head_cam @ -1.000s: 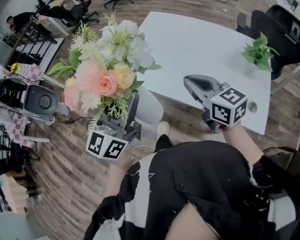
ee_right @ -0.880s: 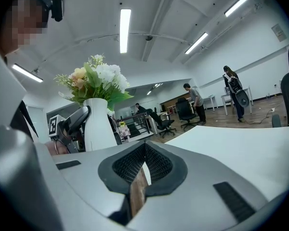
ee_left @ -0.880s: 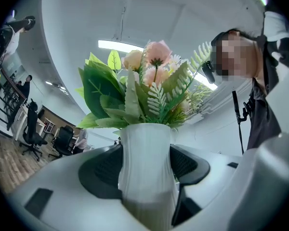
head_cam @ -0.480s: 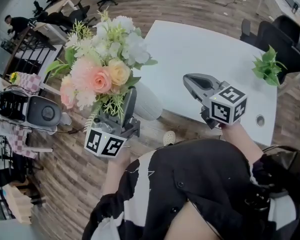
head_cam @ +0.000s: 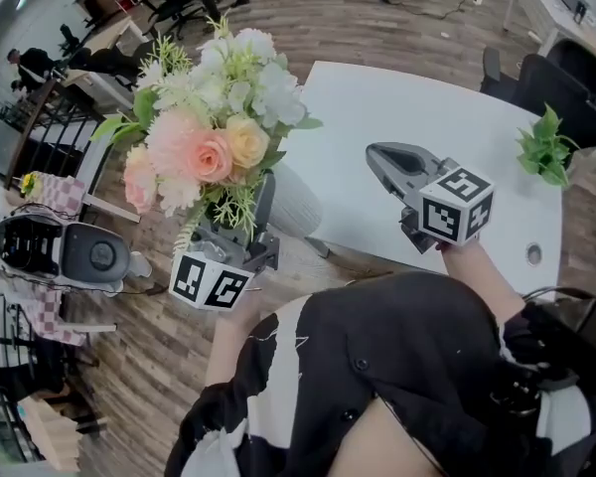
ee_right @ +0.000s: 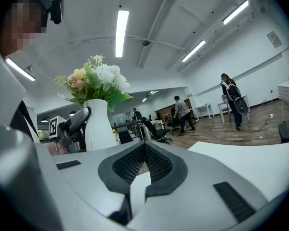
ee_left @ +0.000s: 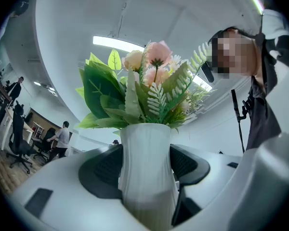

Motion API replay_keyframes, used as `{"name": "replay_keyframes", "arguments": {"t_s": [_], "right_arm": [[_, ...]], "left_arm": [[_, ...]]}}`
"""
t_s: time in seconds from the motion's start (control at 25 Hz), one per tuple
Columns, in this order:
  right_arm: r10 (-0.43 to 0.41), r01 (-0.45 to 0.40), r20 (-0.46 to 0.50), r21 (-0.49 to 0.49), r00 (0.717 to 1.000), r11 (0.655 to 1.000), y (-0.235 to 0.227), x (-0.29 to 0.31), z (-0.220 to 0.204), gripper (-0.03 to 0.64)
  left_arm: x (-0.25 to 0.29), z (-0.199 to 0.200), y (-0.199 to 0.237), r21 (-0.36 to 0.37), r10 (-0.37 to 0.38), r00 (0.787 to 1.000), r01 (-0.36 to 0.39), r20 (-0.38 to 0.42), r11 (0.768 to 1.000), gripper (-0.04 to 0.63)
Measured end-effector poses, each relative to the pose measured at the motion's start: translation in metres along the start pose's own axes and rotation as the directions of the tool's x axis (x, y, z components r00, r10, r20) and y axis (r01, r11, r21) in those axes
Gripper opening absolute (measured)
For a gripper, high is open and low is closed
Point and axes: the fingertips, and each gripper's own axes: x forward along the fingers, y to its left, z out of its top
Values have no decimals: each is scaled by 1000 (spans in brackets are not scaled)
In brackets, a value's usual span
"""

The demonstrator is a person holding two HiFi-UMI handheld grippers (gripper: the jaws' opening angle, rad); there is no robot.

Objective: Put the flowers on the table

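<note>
The left gripper [head_cam: 248, 217] was shut tight on a white vase [head_cam: 296, 205], one jaw on each side of it. The vase stood upright in the air, and pink, peach and white flowers [head_cam: 214, 117] rose out of it at 11 o'clock from the person. The vase hung just beside the near left edge of the white table [head_cam: 407, 107]; it was hard to tell if it was over the top or over the wooden floor [head_cam: 159, 356]. The right gripper [head_cam: 377, 154] was at 1 o'clock, above the table's near edge, with its jaws closed together on nothing. A wide stretch of bare white top lay between the vase and a small green plant [head_cam: 546, 147] at the table's 3 o'clock edge. A small round hole [head_cam: 533, 254] sat near the table's near right corner. A black chair [head_cam: 566, 78] stood past the plant at 2 o'clock. A grey and white machine [head_cam: 70, 251] stood on the floor at 9 o'clock. The print that showed was the black and white square patterns on each gripper's cube.
</note>
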Motion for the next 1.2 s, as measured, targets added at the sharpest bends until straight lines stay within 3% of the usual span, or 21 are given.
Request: {"name": "replay_keyframes", "arguments": {"t_s": [0.48,0.72,0.96,1.2], "right_arm": [[-37,37,-12,9,999,999,-15,60,6,15],[-42,42,-11,3,999,999,-24,69,11,15],[-26,26,-1,11,1000,1000,-52,64,4,15],[-65,66,-13,43,998,997,-47,68,-3,15]], "left_arm": [[37,-12,68,-45,-43,999,42,-22,998,311],[54,-18,78,-52,-73,997,72,-23,996,311],[91,-55,65,-61,-141,988,137,-64,989,311],[92,-68,79,-128,-159,984,148,-80,981,311]]}}
